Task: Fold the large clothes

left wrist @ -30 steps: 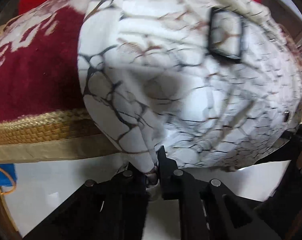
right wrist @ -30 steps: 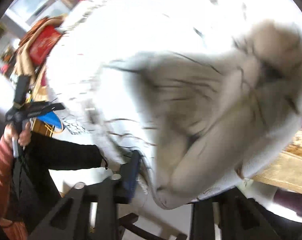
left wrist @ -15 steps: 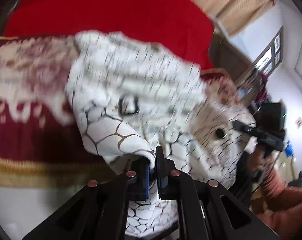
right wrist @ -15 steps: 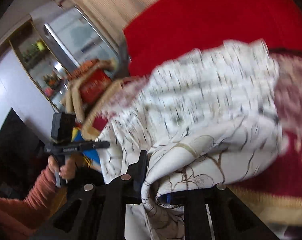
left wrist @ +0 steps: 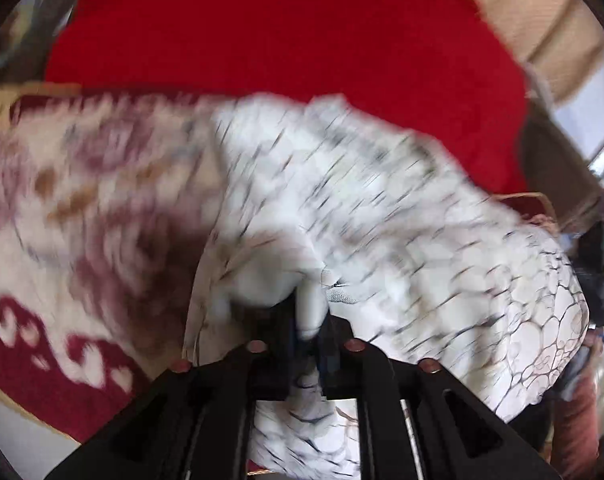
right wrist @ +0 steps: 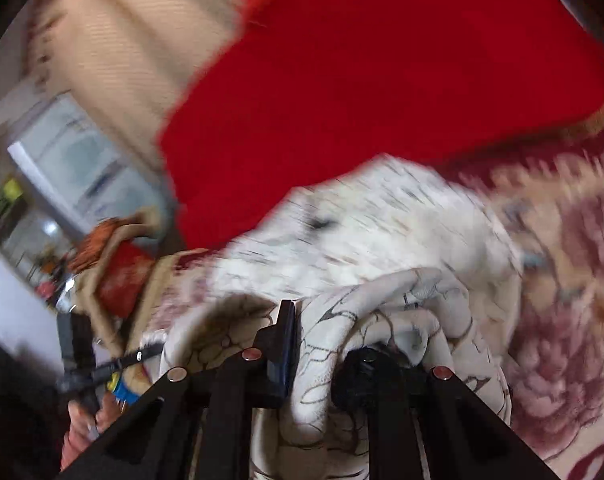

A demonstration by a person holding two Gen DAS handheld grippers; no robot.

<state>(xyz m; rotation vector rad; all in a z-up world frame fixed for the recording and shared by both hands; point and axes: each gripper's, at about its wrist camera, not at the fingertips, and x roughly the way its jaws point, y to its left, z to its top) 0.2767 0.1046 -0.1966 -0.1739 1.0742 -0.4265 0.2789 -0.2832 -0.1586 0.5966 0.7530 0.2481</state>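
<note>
Both tools gripping the garment (left wrist: pixel 381 208); left tool (left wrist: pixel 311 332) nearly closed, but its jaws are opening slightly with a pinch of white cloth between them; right tool (right wrist: pixel 315 344) narrowly open around a thicker bunched roll of the same fabric (right wrist: pixel 381 320), pads pressing on it.

Risks, my read: left pinch is thin and loosening; if it slackens more while the cloth is stretched between the tools, that corner drops and the fold collapses; right tool has several layers bunched, so it may drag extra layers along and leave a lumpy, uneven fold; loose fabric hanging below the tools could catch on the bed edge or trail under the fold line; frames are heavily motion-blurred, so edge alignment is hard to judge.

Garment: white, with a dark and brownish crackle-vein pattern; soft, limp, creased; large, spanning both views; far part lies on a maroon-and-cream patterned blanket (left wrist: pixel 82 220) on the bed, near part lifted and held; red covering (left wrist: pixel 282 40) behind it; the person's hand (right wrist: pixel 84 420) on the left tool's grip shows in the right view.
</note>
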